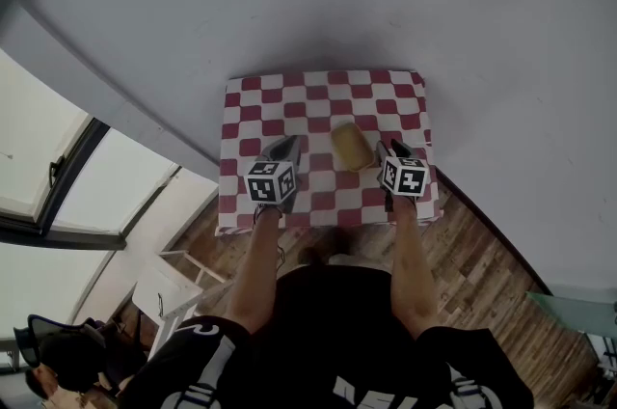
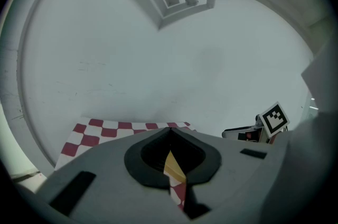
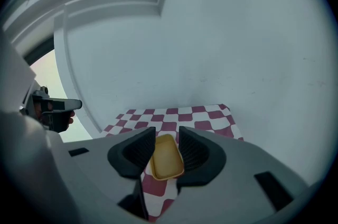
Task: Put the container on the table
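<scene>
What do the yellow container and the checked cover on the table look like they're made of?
The yellow container is probably moulded plastic, smooth and fairly matte: one even colour, rounded corners, a thin raised rim. The checked cover is likely cloth or a vinyl sheet, matte: it lies flat, folds down at its edges and carries a printed red-and-white pattern. Which of the two, the views leave open.
</scene>
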`<state>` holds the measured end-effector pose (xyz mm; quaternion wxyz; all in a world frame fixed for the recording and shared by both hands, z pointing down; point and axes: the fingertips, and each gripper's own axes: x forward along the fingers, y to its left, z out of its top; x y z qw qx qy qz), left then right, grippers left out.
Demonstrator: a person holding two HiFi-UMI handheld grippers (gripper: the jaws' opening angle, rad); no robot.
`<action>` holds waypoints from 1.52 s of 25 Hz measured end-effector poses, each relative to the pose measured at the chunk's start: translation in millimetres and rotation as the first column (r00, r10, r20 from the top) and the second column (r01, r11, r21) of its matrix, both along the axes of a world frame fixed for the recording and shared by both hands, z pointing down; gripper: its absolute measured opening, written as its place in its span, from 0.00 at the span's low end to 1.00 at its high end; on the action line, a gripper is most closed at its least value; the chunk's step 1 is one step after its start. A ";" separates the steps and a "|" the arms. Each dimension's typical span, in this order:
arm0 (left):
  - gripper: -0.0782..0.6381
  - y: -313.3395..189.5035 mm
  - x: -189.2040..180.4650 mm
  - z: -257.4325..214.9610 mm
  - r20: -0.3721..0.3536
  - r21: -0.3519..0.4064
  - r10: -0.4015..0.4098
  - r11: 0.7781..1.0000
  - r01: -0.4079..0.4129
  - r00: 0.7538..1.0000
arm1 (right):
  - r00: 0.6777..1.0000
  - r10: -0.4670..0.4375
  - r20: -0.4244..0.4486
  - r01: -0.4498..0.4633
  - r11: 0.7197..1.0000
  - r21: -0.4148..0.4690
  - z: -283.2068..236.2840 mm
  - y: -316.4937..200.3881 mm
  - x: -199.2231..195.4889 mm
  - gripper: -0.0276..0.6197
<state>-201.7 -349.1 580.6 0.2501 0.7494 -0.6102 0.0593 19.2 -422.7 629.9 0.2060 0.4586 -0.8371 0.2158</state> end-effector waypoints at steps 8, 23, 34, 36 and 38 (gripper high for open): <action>0.14 5.1 11.1 -5.3 -0.013 0.023 0.038 0.999 -0.038 0.999 | 1.000 0.000 0.015 -0.001 0.999 0.054 -25.6 14.2 7.5 0.06; 0.14 13.8 23.3 -11.2 0.001 0.049 0.091 0.995 -0.091 0.996 | 0.996 -0.072 0.051 0.065 0.990 0.128 -54.4 37.9 1.4 0.06; 0.14 21.9 17.7 -2.9 -0.007 0.029 0.098 0.995 -0.098 0.995 | 0.994 -0.088 0.056 0.081 0.990 0.117 -50.0 49.2 -5.9 0.06; 0.14 22.7 14.5 -0.9 -0.009 0.024 0.094 0.995 -0.094 0.996 | 0.994 -0.094 0.057 0.087 0.990 0.114 -48.7 50.0 -8.9 0.06; 0.14 23.3 11.4 0.2 -0.011 0.021 0.090 0.996 -0.090 0.996 | 0.994 -0.100 0.054 0.093 0.989 0.113 -47.5 50.8 -11.7 0.06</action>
